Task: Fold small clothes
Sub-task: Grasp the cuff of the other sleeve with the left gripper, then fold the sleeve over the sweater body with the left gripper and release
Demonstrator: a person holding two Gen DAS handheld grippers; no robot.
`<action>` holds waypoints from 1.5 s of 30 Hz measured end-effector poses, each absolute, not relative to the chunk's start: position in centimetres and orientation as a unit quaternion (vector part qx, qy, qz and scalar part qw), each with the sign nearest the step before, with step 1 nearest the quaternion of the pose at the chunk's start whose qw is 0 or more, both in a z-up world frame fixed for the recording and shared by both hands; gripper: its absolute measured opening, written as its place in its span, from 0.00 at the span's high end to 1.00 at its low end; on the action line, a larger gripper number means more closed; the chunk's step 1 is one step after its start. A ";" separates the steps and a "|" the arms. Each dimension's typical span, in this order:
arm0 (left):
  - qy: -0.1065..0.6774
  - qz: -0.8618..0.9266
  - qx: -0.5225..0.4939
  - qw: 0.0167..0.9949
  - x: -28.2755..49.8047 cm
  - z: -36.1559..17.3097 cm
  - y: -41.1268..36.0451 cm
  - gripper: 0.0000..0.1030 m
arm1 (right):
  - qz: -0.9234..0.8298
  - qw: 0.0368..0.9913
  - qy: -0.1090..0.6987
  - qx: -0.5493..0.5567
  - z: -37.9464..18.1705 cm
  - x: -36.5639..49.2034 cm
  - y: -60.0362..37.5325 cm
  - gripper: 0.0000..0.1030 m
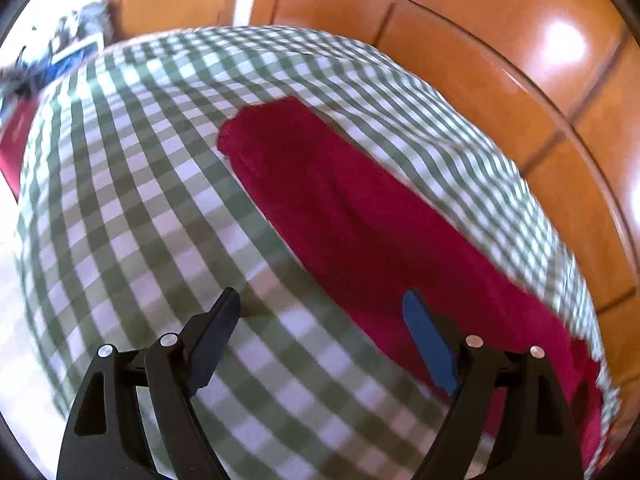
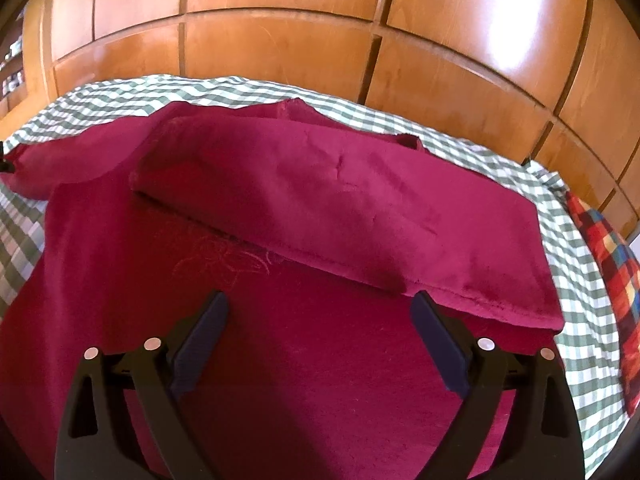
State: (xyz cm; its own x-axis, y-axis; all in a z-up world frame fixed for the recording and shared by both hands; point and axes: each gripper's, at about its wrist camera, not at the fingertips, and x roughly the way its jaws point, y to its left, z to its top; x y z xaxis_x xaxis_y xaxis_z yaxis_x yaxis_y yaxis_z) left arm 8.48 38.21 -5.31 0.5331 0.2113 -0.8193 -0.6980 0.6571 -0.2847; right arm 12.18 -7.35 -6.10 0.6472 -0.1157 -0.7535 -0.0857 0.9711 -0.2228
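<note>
Wooden cupboard doors (image 2: 280, 52) stood behind the bed, whose green-checked sheet (image 1: 140, 200) served as my folding surface. On it lay the crimson garment (image 2: 320, 360), spread flat, with one side (image 2: 340, 208) already turned over onto the body, its edge running slantwise across the front. That, as I judged it, was the first fold done; the other side, where a sleeve (image 2: 60, 160) reached out toward the left, was not yet folded, nor was the garment doubled lengthwise. My right gripper (image 2: 320, 344) hovered over the cloth with jaws spread wide and nothing between them. My left gripper (image 1: 320, 340) was likewise spread and empty, over the sheet beside the outstretched sleeve (image 1: 320, 184). A plaid cloth (image 2: 612, 280) lay at the bed's right edge.
</note>
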 end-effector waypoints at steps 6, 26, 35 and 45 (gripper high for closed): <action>0.372 0.281 -0.347 0.814 9.8 -5.5 40.6 0.36 | -0.002 0.900 0.426 -0.089 -6.7 12.3 -8.2 0.07; 0.308 0.076 -0.186 0.930 12.8 4.5 23.0 0.93 | 0.002 0.902 0.427 -0.057 -6.8 12.5 -8.9 0.05; 0.399 -0.045 -0.054 0.914 14.4 -1.3 6.3 0.82 | 0.019 0.902 0.432 0.024 -4.8 11.3 -12.6 0.11; 0.369 -0.010 -0.004 0.930 10.5 -0.9 5.9 0.53 | 0.151 0.860 0.450 0.188 -2.4 15.0 -14.0 0.24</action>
